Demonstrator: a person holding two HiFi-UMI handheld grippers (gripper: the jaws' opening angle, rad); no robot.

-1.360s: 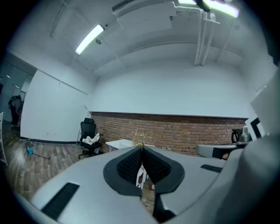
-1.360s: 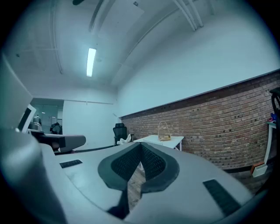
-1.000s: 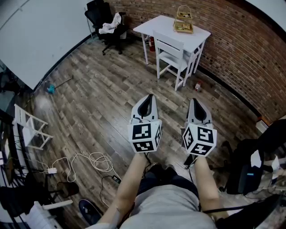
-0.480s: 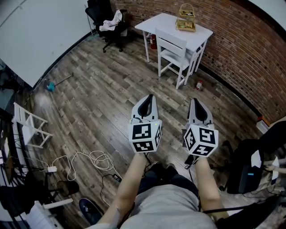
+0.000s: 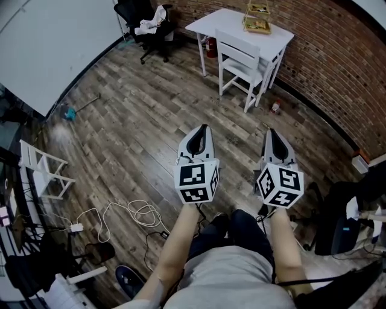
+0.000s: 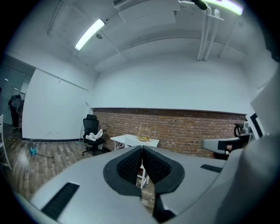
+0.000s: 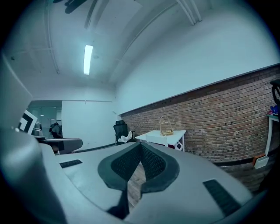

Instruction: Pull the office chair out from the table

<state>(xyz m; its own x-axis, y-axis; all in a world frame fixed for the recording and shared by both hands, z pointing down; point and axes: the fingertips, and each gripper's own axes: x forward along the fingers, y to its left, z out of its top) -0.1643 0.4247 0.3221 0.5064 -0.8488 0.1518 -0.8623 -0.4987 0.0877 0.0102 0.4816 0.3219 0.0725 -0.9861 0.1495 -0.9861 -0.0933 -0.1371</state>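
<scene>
The black office chair (image 5: 145, 17), with a white cloth over its seat, stands at the far wall, left of the white table (image 5: 232, 21) and apart from it. A white wooden chair (image 5: 240, 59) is tucked at the table's near side. My left gripper (image 5: 203, 128) and right gripper (image 5: 272, 132) are held side by side over the wood floor, both shut and holding nothing, well short of the furniture. The left gripper view shows the left gripper (image 6: 141, 148) pointing at the table (image 6: 127, 140), the office chair (image 6: 91, 132) off to its left. The right gripper (image 7: 141, 145) also faces the table (image 7: 164, 135).
A wire basket (image 5: 257, 17) sits on the table. A small bottle (image 5: 275, 108) lies by the brick wall. Loose white cables (image 5: 129, 214) and a white folding chair (image 5: 42, 172) are at the left, black bags (image 5: 338, 223) at the right.
The table and both chairs have slid toward the top of the head view as the person steps forward. Both grippers sank slightly, still shut; the right one shifted right.
</scene>
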